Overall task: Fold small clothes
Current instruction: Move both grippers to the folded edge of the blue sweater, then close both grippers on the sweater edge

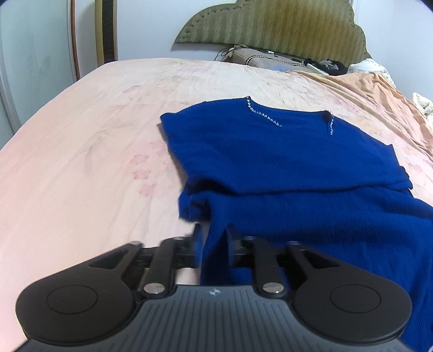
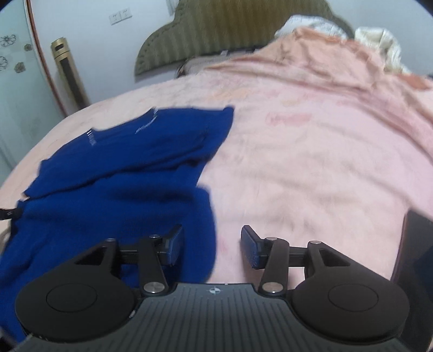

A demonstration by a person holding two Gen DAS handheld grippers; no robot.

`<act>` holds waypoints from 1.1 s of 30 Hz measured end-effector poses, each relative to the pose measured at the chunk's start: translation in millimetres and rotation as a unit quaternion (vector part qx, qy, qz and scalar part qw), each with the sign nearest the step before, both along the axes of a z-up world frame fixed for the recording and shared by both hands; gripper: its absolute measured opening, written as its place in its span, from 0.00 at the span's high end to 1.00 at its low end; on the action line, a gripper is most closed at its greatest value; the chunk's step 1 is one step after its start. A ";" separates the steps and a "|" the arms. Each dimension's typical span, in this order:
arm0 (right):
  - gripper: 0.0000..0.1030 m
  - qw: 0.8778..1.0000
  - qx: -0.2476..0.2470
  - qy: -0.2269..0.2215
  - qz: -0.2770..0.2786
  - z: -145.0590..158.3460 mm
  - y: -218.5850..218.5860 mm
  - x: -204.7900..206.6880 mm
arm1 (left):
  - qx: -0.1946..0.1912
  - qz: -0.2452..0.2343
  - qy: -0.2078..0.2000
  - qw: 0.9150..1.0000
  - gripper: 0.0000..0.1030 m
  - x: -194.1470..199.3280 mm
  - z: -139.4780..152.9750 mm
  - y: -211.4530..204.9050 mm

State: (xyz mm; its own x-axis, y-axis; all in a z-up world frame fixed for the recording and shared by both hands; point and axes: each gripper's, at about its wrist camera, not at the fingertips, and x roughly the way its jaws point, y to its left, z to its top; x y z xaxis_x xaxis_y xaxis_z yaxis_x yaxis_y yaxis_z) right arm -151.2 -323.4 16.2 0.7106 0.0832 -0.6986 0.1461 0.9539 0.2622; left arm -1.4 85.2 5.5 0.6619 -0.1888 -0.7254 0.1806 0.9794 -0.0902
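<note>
the blue sweater [image 1: 284, 157] lay part folded on the bed [image 1: 81, 135], its bottom half still unfolded near the left gripper [image 1: 212, 243], which pinched its hem; the right gripper [image 2: 211, 246] gaped empty beside it.

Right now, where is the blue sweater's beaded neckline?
In the left wrist view the beaded neckline lies at the far end of the blue sweater, toward the green headboard, on the pink bedspread.
</note>
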 end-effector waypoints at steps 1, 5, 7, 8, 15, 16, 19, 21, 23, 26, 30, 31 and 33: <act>0.47 1.000 0.013 0.007 0.009 -0.9 3.7 -5.9 | 0.000 0.002 0.000 1.000 0.57 -5.1 1.0 2.6; 0.34 0.994 -0.064 0.041 0.080 -1.9 36.2 -26.6 | 0.007 0.002 -0.012 1.000 0.37 -26.2 8.0 9.4; 0.31 0.981 -0.154 0.060 0.100 -0.1 48.4 -38.0 | 0.018 -0.005 -0.015 1.000 0.37 -35.3 12.1 11.4; 0.28 0.973 -0.195 0.071 0.098 1.0 49.1 -43.8 | 0.021 -0.011 -0.015 1.000 0.37 -40.6 14.1 12.9; 0.29 0.997 -0.061 0.028 0.047 19.2 12.1 -69.9 | -0.039 -0.057 0.043 0.997 0.37 -65.1 11.7 29.5; 0.30 0.998 -0.011 0.025 0.054 15.1 9.4 -71.2 | -0.052 -0.059 0.053 0.995 0.37 -68.4 9.4 33.1; 0.34 0.994 0.084 0.041 0.064 -2.0 6.4 -72.4 | -0.094 -0.065 0.087 0.990 0.37 -80.0 -0.8 44.2; 0.35 0.991 0.108 0.040 0.069 -8.2 8.5 -79.1 | -0.113 -0.071 0.100 0.986 0.37 -88.4 -6.4 49.0; 0.36 0.988 0.129 0.043 0.078 -7.9 7.7 -84.8 | -0.124 -0.080 0.098 0.984 0.37 -98.7 -9.7 50.3; 0.40 0.984 0.151 0.046 0.082 -9.5 8.1 -88.4 | -0.129 -0.102 0.096 0.982 0.37 -110.2 -11.6 46.3; 0.40 0.981 0.158 0.046 0.105 -9.5 21.0 -89.3 | -0.130 -0.142 0.102 0.976 0.37 -119.4 -13.9 39.2; 0.40 0.980 0.158 0.047 0.110 -9.1 26.5 -89.1 | -0.131 -0.151 0.101 0.975 0.37 -122.6 -14.9 37.6; 0.40 0.981 0.150 0.045 0.116 -8.9 36.6 -87.9 | -0.133 -0.160 0.098 0.973 0.37 -126.0 -15.9 35.6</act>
State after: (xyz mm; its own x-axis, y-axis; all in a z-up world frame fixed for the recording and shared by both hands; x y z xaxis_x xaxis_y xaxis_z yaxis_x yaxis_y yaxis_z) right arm -239.1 -286.8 7.3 0.5853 0.4473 -0.6763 -0.0305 0.8457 0.5328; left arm -127.4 120.8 -10.4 0.3931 -0.5600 -0.7292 0.4263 0.8137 -0.3951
